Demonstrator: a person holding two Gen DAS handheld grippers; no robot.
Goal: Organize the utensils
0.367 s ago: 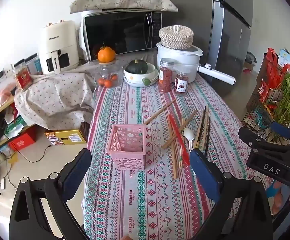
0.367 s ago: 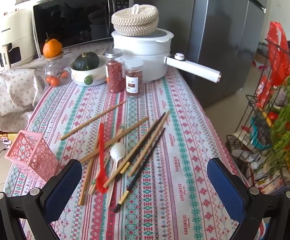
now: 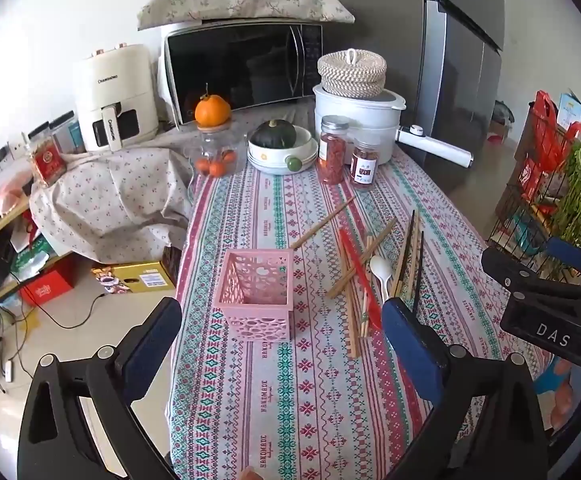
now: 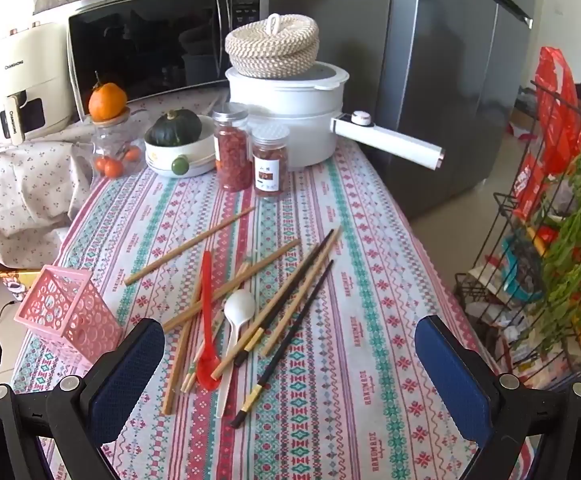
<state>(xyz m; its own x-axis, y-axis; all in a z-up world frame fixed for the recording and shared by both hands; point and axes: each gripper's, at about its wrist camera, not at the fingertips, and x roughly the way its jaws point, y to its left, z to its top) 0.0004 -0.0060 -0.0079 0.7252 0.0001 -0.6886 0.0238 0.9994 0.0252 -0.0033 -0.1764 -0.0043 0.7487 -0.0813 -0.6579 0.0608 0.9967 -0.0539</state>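
A pink perforated basket (image 3: 256,292) stands upright and empty near the left edge of the patterned tablecloth (image 3: 290,392). To its right is a loose pile: wooden chopsticks (image 4: 190,246), black chopsticks (image 4: 290,332), a red spoon (image 4: 207,312) and a white spoon (image 4: 240,306). My left gripper (image 3: 280,308) hovers open in front of the basket, touching nothing. My right gripper (image 4: 288,322) hovers open above the near end of the pile, with nothing between its fingers. The basket (image 4: 68,312) sits left of the right gripper's left finger.
At the table's far end stand two spice jars (image 4: 232,152), a white pot (image 4: 290,120) with a long handle sticking out to the right, a bowl holding a squash (image 4: 174,128) and a microwave (image 4: 150,48). A wire rack with greens (image 4: 550,240) is on the right.
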